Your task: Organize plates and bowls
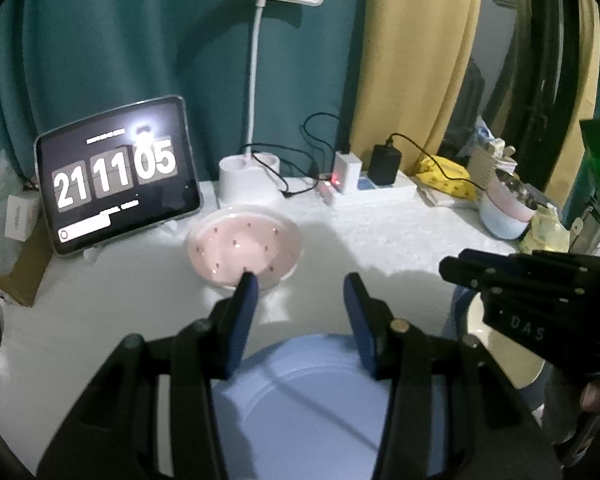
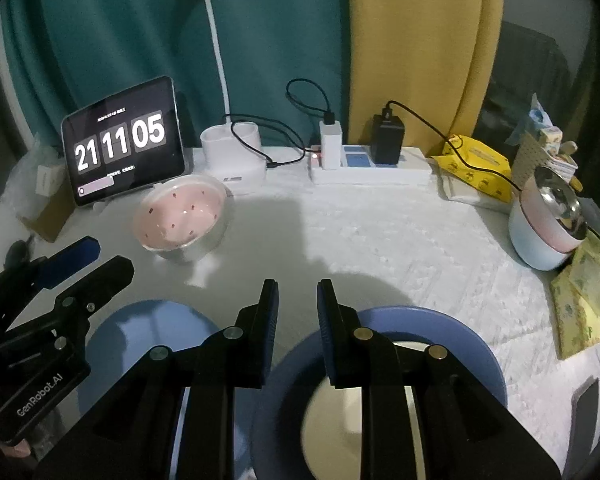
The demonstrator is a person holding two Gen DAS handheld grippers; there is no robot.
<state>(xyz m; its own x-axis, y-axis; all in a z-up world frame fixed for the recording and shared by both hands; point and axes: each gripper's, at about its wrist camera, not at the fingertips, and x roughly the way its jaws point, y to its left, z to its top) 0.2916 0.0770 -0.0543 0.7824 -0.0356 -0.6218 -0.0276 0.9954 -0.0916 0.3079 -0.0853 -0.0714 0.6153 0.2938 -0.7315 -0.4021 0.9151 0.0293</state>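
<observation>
Teal curtain (image 1: 100, 40) beside yellow curtain (image 1: 420, 60), dim room.

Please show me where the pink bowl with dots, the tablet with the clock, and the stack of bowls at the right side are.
pink bowl (image 2: 180, 216), right wrist view, on its inner bottom.
tablet (image 2: 120, 140), right wrist view, on the clock screen.
stack of bowls (image 2: 536, 236), right wrist view, on the pale blue outer wall.
</observation>
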